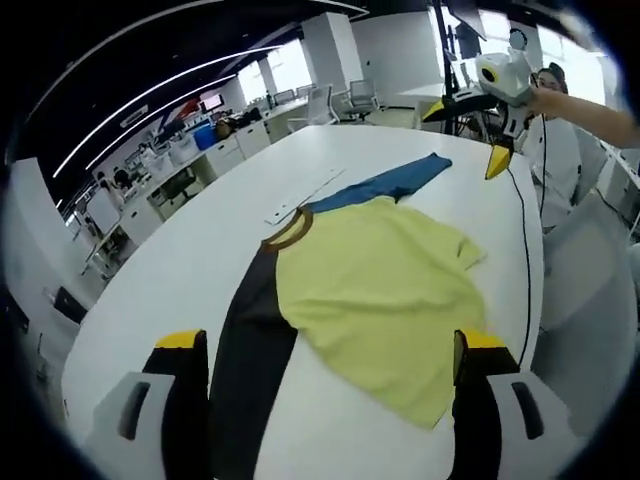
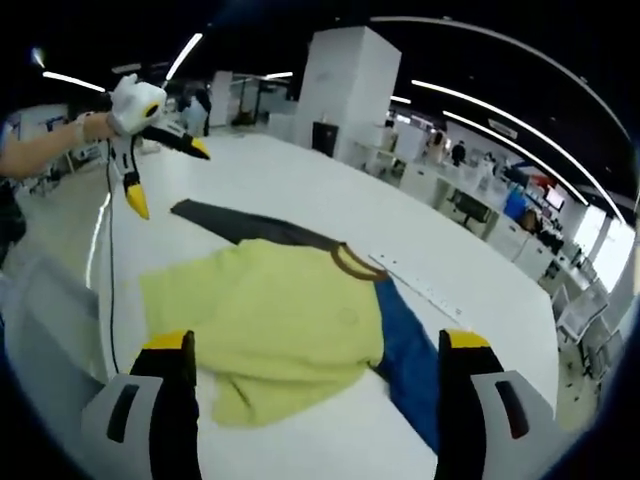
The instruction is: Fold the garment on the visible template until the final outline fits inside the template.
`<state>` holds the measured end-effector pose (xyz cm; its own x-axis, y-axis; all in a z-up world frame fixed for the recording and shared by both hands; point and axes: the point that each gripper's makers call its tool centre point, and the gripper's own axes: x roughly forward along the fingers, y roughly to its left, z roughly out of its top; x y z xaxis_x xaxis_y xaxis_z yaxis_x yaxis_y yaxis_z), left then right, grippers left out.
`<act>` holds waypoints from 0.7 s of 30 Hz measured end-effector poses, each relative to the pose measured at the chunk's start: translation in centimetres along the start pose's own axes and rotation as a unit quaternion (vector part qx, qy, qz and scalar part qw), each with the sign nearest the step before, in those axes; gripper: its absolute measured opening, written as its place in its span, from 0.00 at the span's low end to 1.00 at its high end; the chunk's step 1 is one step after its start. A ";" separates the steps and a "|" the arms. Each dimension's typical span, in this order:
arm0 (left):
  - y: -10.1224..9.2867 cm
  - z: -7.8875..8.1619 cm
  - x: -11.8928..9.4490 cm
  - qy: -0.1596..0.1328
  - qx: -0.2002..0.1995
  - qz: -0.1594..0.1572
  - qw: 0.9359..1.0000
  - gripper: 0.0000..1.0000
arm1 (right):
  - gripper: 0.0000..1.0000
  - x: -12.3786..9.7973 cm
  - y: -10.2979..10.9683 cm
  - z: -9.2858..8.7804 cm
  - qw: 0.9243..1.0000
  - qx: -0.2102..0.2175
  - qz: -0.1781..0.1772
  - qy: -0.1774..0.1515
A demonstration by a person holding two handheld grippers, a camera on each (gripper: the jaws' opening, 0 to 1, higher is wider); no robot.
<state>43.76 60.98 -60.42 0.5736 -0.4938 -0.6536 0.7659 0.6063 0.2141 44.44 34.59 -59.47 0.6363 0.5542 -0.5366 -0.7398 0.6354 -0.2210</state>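
A yellow garment (image 1: 380, 290) (image 2: 270, 320) with a brown collar (image 1: 290, 232) (image 2: 355, 262) lies spread on the white table (image 1: 170, 290) (image 2: 300, 180). A black part (image 1: 250, 350) (image 2: 250, 225) sticks out on one side and a blue part (image 1: 390, 185) (image 2: 410, 360) on the other. My left gripper (image 1: 330, 400) (image 2: 165, 175) is open and held above the table, with nothing between its jaws. My right gripper (image 2: 315, 400) (image 1: 468, 135) is open too, hovering at the opposite side of the garment. Neither touches the cloth.
A thin white strip (image 1: 305, 195) (image 2: 425, 285) lies on the table near the collar. A black cable (image 1: 525, 250) (image 2: 108, 260) runs along the table's edge. A person (image 1: 570, 140) stands at that edge. Desks and chairs (image 1: 330, 100) fill the office behind.
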 end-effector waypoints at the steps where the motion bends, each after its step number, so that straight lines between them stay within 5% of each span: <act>1: -0.1 0.0 -0.1 0.000 0.001 -0.001 1.000 1.00 | 1.00 -0.1 0.1 0.0 1.000 0.001 -0.001 0.000; 21: -2.4 -2.8 -2.9 -0.013 0.002 -0.016 1.000 0.99 | 1.00 -1.9 5.4 -2.4 0.999 0.031 -0.018 0.012</act>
<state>39.39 62.70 -61.06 0.5556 -0.5295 -0.6410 0.7858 0.5864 0.1966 38.70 35.66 -61.64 0.6561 0.5184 -0.5485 -0.7014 0.6872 -0.1894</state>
